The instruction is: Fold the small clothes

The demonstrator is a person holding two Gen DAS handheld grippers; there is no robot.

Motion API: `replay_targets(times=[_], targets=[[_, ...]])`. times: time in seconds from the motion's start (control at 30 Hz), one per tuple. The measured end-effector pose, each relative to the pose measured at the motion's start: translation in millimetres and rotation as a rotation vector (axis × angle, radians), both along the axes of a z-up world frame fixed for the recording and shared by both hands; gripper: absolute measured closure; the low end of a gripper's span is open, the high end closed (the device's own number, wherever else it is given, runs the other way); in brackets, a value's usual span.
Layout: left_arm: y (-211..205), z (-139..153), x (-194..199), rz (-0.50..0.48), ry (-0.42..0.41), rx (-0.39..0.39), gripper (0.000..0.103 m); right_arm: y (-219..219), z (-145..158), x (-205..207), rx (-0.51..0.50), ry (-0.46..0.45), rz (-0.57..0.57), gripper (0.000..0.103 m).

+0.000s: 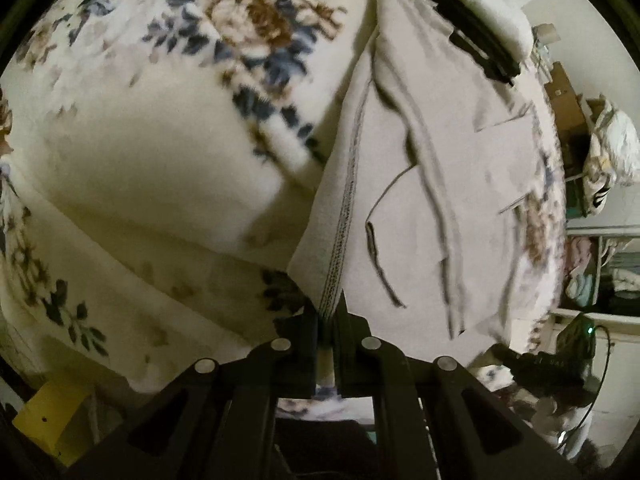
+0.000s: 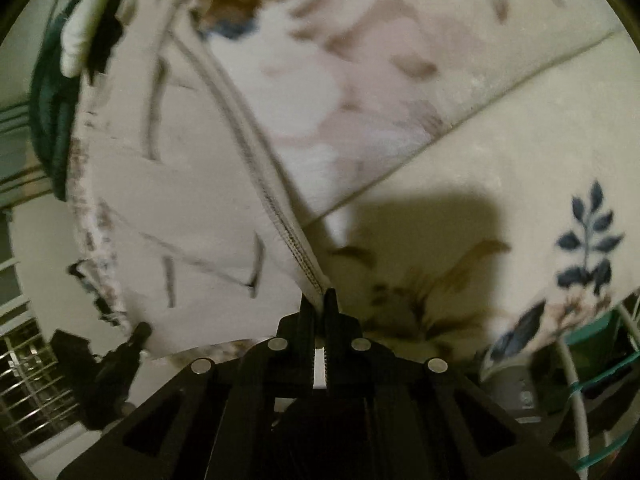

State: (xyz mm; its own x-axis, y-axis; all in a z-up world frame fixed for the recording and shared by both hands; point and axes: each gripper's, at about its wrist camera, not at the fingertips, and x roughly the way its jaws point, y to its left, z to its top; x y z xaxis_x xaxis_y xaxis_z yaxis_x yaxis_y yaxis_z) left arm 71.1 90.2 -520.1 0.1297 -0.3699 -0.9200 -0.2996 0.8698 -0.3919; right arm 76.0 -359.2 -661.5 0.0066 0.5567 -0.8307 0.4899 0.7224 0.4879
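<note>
A pale grey-beige garment (image 1: 432,160), like small shorts with pockets and a stitched hem, hangs stretched over a floral blanket (image 1: 140,152). My left gripper (image 1: 329,312) is shut on the garment's stitched hem at one corner. In the right wrist view the same garment (image 2: 180,200) spreads to the left, and my right gripper (image 2: 319,300) is shut on its stitched hem at the other corner. The other gripper shows as a dark shape at the top of the left wrist view (image 1: 476,36) and at the lower left of the right wrist view (image 2: 116,364).
The cream floral blanket (image 2: 480,184) covers the bed under the garment. Shelves with folded cloth (image 1: 600,264) and a bag stand at the right. A yellow object (image 1: 52,416) lies at the lower left. A wire rack (image 2: 32,376) and a white wire basket (image 2: 580,380) sit near the bed's edge.
</note>
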Motion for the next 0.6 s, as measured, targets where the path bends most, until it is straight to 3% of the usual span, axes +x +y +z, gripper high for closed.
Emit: replay_targets(times=[0.17, 0.33, 0.43, 0.53, 0.6], targets=[[6, 38, 29, 0.061, -0.009, -0.061, 0.099, -10, 48, 17, 0.103, -0.059, -0.043, 0.1], [11, 56, 96, 0.119, -0.09, -0.108, 0.099, -25, 79, 79, 0.159, -0.154, -0.085, 0.1], [8, 51, 152, 0.122, -0.146, -0.1, 0.096, -40, 83, 131, 0.131, -0.207, -0.12, 0.1], [18, 32, 190, 0.172, -0.139, -0.126, 0.093, -54, 67, 183, 0.136, -0.188, -0.213, 0.098], [22, 26, 201, 0.191, -0.141, -0.106, 0.084, -53, 59, 205, 0.114, -0.165, -0.215, 0.084]])
